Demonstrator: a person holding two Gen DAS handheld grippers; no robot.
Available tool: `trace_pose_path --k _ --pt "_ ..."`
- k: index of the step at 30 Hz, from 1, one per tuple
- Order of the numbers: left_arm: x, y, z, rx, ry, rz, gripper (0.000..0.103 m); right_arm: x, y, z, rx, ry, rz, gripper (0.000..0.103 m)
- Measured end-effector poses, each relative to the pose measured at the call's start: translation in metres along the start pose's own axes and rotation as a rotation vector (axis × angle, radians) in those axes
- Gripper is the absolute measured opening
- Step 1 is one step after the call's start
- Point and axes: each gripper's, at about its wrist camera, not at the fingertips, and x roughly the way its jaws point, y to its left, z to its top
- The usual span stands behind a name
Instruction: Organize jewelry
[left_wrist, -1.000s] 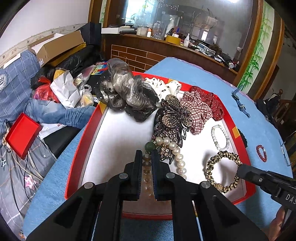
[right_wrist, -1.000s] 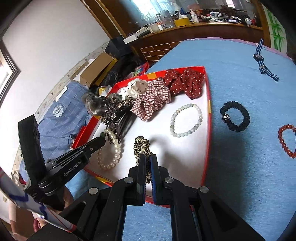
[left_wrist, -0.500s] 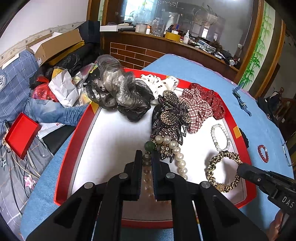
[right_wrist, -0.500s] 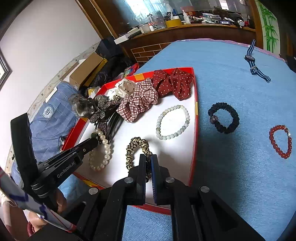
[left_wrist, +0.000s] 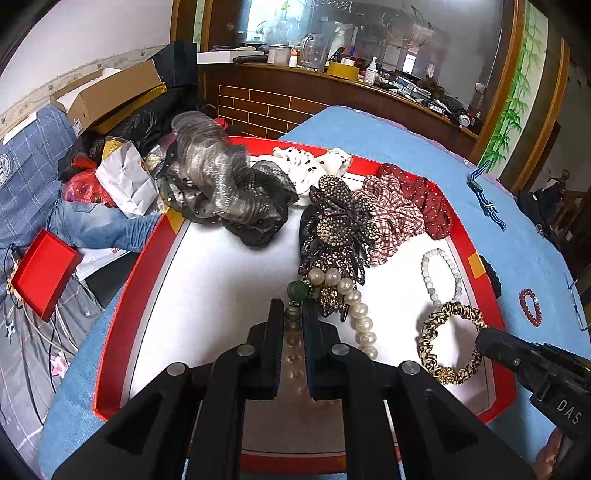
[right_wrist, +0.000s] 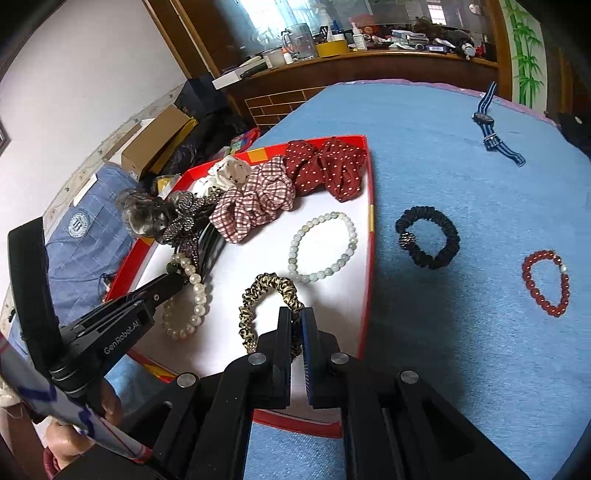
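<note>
A red-rimmed white tray (left_wrist: 155, 243) (right_wrist: 369, 236) lies on the blue tablecloth and holds scrunchies, a jewelled hair clip (left_wrist: 340, 229), a pale bead bracelet (right_wrist: 321, 247) and more. My left gripper (left_wrist: 293, 314) is shut on the pearl bracelet (left_wrist: 354, 306) (right_wrist: 194, 295), over the tray's near side. My right gripper (right_wrist: 295, 317) is shut on the leopard-print scrunchie (right_wrist: 266, 299) (left_wrist: 443, 339), at the tray's right front. A black scrunchie (right_wrist: 430, 240), a red bead bracelet (right_wrist: 546, 280) and a striped watch (right_wrist: 495, 129) lie on the cloth outside the tray.
The table edge falls away on the left to clutter: a red box (left_wrist: 40, 273), bags and cardboard boxes (left_wrist: 110, 92). A wooden counter (left_wrist: 332, 88) with bottles stands behind the table. Bare blue cloth (right_wrist: 461, 369) stretches right of the tray.
Both grippers have stayed shut on their items. The views have pulled back and risen slightly; the tray contents look unmoved.
</note>
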Motion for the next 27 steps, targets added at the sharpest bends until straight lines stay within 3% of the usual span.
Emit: trace_pose_path --k 15,20,27 --pt "0.005 -0.010 0.001 0.023 -0.023 -0.014 0.012 0.002 0.005 -0.002 -0.032 -0.014 -0.084 0.010" --pt "0.002 -0.011 0.001 0.028 -0.039 -0.011 0.038 -0.007 0.006 -0.002 -0.024 -0.034 -0.074 0.041" --pt "-0.013 -0.018 -0.004 0.052 -0.066 -0.013 0.044 -0.037 0.010 -0.006 -0.018 -0.079 -0.062 0.041"
